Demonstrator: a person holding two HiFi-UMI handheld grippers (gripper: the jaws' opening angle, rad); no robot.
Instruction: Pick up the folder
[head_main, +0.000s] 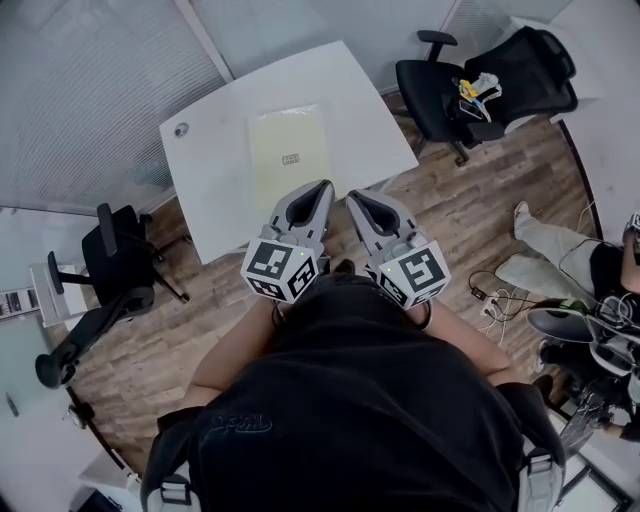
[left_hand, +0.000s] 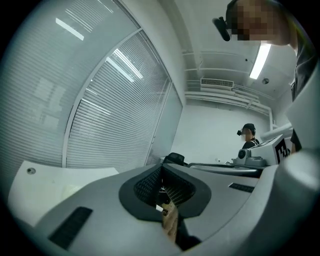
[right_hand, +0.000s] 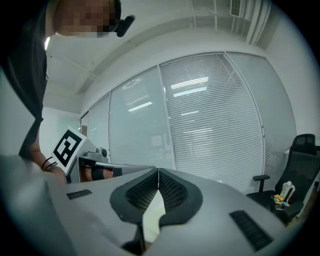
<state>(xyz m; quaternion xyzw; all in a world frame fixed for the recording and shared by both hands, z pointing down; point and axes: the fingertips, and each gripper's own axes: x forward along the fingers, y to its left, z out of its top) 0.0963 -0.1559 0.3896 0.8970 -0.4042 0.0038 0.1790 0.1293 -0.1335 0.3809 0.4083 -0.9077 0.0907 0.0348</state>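
Observation:
A pale yellow folder (head_main: 288, 152) with a small label lies flat on the white table (head_main: 215, 190). My left gripper (head_main: 322, 187) and right gripper (head_main: 352, 197) hover side by side over the table's near edge, short of the folder, both shut with nothing between their jaws. In the left gripper view the gripper (left_hand: 161, 166) has its jaws together, with the white table (left_hand: 45, 185) to the left. In the right gripper view the gripper (right_hand: 158, 171) also has its jaws meeting, and the other gripper's marker cube (right_hand: 67, 146) shows at the left.
A black office chair (head_main: 480, 85) with small items on its seat stands right of the table. Another black chair (head_main: 115, 265) stands at the left. A grommet (head_main: 181, 129) sits at the table's far left corner. A seated person's legs (head_main: 545, 245) and cables are at the right. Blinds line the glass walls.

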